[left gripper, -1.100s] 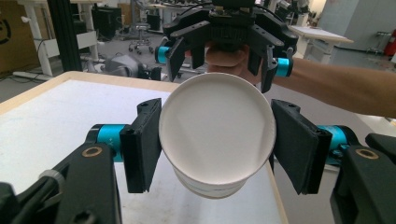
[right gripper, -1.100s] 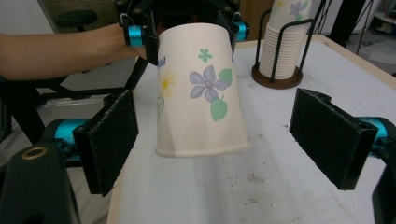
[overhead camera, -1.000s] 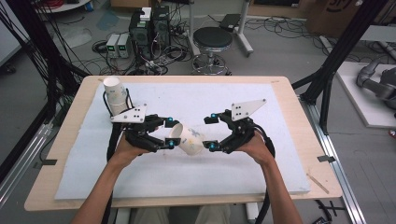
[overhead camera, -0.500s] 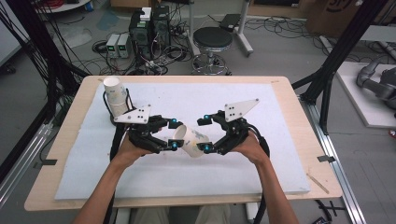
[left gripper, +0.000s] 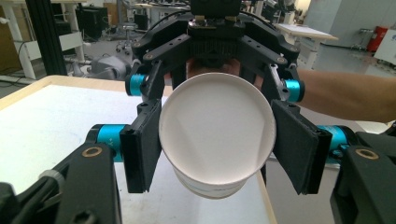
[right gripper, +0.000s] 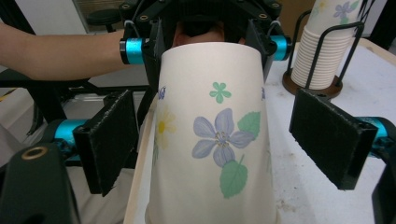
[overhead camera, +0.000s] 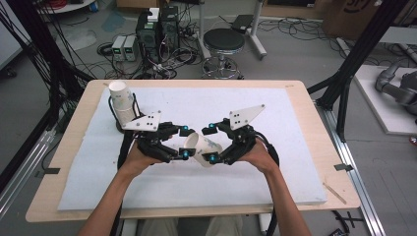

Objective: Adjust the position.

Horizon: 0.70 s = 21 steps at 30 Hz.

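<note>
— Between the jaws of the left gripper (overhead camera: 185, 142), what sits there?

— A paper cup (overhead camera: 201, 147), lying on its side in the air with its open mouth turned toward that gripper's body. In the left gripper view you look straight into the white inside of it.

— And how do those jaws stand?

— Clamped on the cup. One black pad presses the rim on each side, so the mouth end sits squarely between them.

— Anything outside the jaws on that side?

— Beyond the left gripper's outer jaw, well apart, a stack of cups (overhead camera: 121, 101) stands upright in a wire holder at the far left of the white mat (overhead camera: 295, 162).

— Now moving right, the cup's body?

— It bridges the gap between the two grippers, its flower print showing in the right gripper view. The base end points at the right gripper (overhead camera: 211, 145).

— Does that one grip it too?

— No. Its jaws are spread, and the base end of the cup lies in the middle of the gap. In the right gripper view there is clear space between each pad and the cup wall, a little wider at the right-hand pad.

— So what carries the cup?

— The left gripper's pads alone touch it; the right gripper's jaws flank it on both sides without contact.
</note>
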### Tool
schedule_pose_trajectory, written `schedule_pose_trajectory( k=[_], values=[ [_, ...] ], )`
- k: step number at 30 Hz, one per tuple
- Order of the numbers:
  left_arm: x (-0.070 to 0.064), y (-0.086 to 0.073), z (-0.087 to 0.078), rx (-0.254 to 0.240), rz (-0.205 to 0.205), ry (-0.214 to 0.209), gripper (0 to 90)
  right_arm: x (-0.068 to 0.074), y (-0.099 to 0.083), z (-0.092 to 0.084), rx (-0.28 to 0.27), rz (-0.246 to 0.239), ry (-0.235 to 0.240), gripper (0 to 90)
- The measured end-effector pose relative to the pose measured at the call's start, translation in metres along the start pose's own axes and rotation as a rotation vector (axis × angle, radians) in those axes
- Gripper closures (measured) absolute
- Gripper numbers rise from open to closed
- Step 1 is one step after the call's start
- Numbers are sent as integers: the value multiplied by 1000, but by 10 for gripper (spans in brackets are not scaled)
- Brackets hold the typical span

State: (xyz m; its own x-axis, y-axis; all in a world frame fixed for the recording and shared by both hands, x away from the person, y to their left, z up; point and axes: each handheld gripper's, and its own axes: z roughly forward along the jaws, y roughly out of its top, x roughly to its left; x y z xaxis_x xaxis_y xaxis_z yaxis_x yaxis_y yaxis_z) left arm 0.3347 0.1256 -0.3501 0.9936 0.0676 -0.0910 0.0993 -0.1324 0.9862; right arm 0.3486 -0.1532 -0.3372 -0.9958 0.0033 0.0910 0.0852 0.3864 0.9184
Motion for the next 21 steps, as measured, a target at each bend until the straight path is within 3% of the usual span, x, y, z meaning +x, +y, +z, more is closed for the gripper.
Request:
schedule_pose_trajectory(
  k=[21],
  values=[
    [-5,14,1,-15,34,-11,367,1,-3,12,27,11,34,158]
  ],
)
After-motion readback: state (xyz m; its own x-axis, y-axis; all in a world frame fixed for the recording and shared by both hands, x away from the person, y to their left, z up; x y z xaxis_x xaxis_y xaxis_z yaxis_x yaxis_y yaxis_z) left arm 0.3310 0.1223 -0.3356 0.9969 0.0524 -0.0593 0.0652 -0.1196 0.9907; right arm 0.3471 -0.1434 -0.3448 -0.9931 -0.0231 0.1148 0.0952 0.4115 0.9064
